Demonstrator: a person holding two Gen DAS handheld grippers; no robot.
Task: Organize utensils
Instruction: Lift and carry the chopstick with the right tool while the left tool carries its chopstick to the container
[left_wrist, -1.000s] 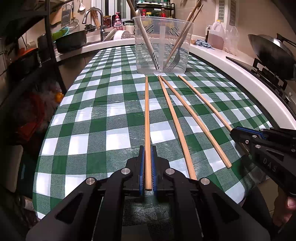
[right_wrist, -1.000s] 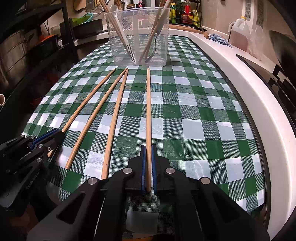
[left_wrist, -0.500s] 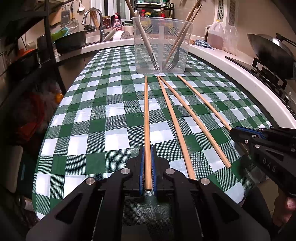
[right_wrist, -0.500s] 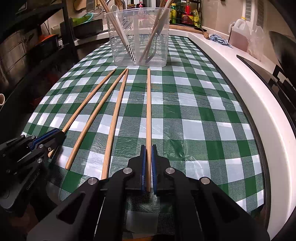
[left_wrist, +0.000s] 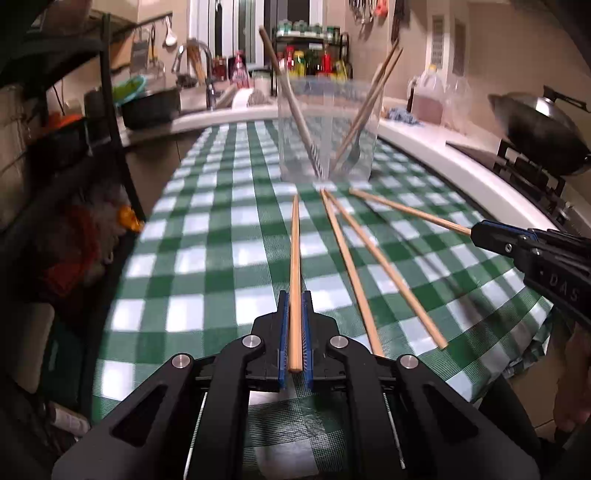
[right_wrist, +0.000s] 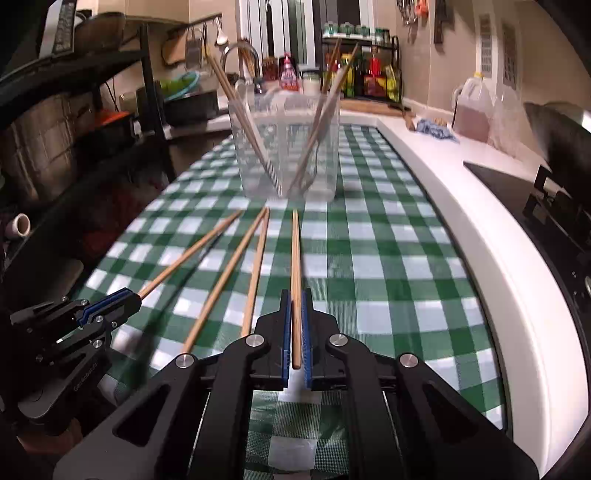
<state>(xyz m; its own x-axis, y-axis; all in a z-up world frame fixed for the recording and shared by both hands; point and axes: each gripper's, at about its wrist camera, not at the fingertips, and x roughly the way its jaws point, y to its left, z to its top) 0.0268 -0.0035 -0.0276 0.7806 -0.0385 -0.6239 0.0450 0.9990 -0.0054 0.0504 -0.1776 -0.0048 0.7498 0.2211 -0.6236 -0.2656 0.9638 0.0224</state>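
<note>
My left gripper (left_wrist: 294, 299) is shut on a long wooden chopstick (left_wrist: 294, 266) and holds it lifted above the green checked tablecloth (left_wrist: 221, 236). My right gripper (right_wrist: 294, 297) is shut on another chopstick (right_wrist: 295, 266), also lifted; it shows in the left wrist view (left_wrist: 476, 230) with its chopstick (left_wrist: 406, 210). Two more chopsticks (left_wrist: 369, 266) lie on the cloth between them. A clear plastic container (left_wrist: 328, 133) stands ahead, holding chopsticks and a fork; it also shows in the right wrist view (right_wrist: 288, 147).
A white counter edge (right_wrist: 480, 236) runs along the right, with a stove and a wok (left_wrist: 539, 129). A sink with a tap (left_wrist: 199, 74) and bottles are at the back. A dark shelf rack (left_wrist: 74, 110) stands on the left.
Both grippers have risen with their chopsticks, lifting them off the cloth, tips toward the container. The two middle chopsticks have stayed on the cloth.
</note>
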